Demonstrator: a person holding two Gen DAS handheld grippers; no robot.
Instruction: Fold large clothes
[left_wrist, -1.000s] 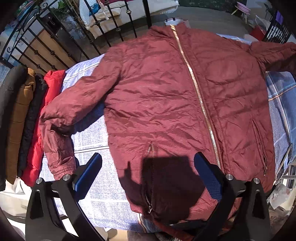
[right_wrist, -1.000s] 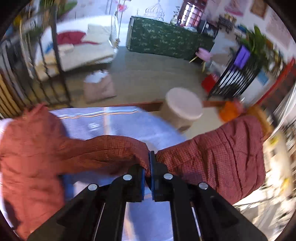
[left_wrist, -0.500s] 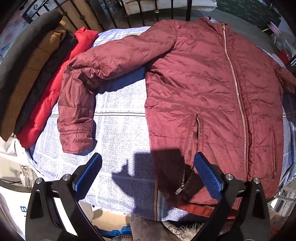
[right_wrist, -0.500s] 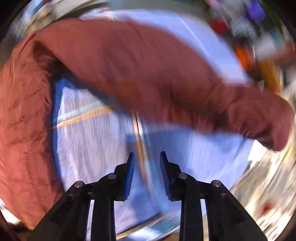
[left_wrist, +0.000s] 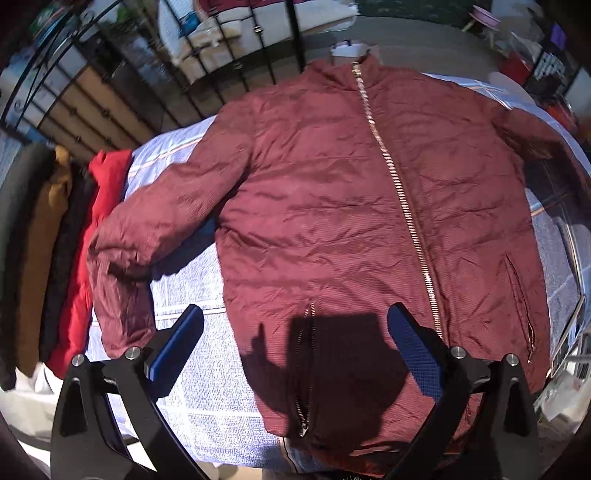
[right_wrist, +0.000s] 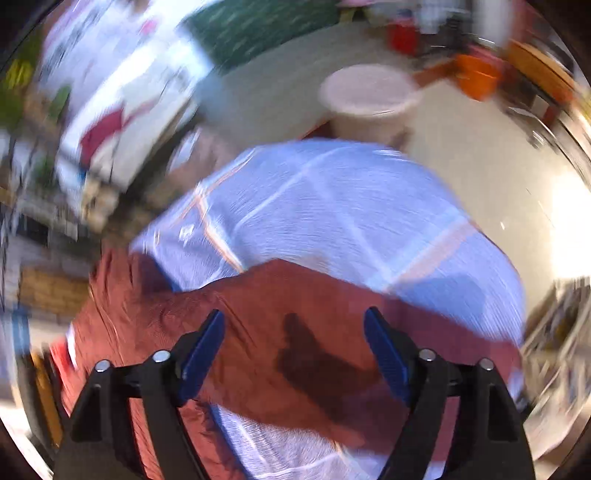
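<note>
Maroon jacket (left_wrist: 332, 221), zipped, spread flat

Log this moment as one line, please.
stage: jacket spread flat, unfolded | maroon jacket: zipped, on checked sheet | left gripper: open, empty | right gripper: opening above sleeve, empty

The left wrist view looks steeply down from above the hem of the maroon jacket (left_wrist: 332, 206), facing its collar, with the left tongs (left_wrist: 291, 332) framing the bottom edge. The right wrist view, blurred, sits nearer, above the jacket's sleeve (right_wrist: 295, 332), facing past the checked cloth (right_wrist: 332, 206) to the floor, the right tongs (right_wrist: 293, 339) in front. Both share jacket and cloth.
</note>
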